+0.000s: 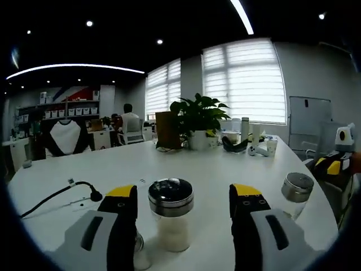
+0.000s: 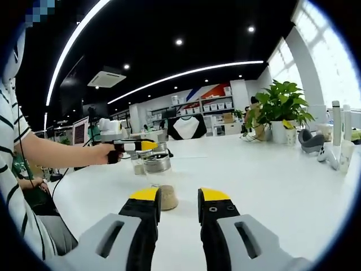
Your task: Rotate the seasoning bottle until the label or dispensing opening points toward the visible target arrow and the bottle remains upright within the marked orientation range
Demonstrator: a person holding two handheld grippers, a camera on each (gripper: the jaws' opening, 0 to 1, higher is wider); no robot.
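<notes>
Left gripper view: the left gripper [image 1: 183,206] is level over the table [image 1: 225,175], jaws wide apart around the upright bottle [image 1: 171,214], not touching. The right gripper [image 2: 179,206] is nearly closed, empty, near a second bottle [image 2: 159,178].

The seasoning bottle [image 1: 170,220] stands upright on the white table [image 1: 208,169], a clear glass jar with pale powder in its lower part and a shiny metal lid with a dark top. A second bottle [image 1: 295,193] of the same kind stands upright well apart, near the table's edge.
</notes>
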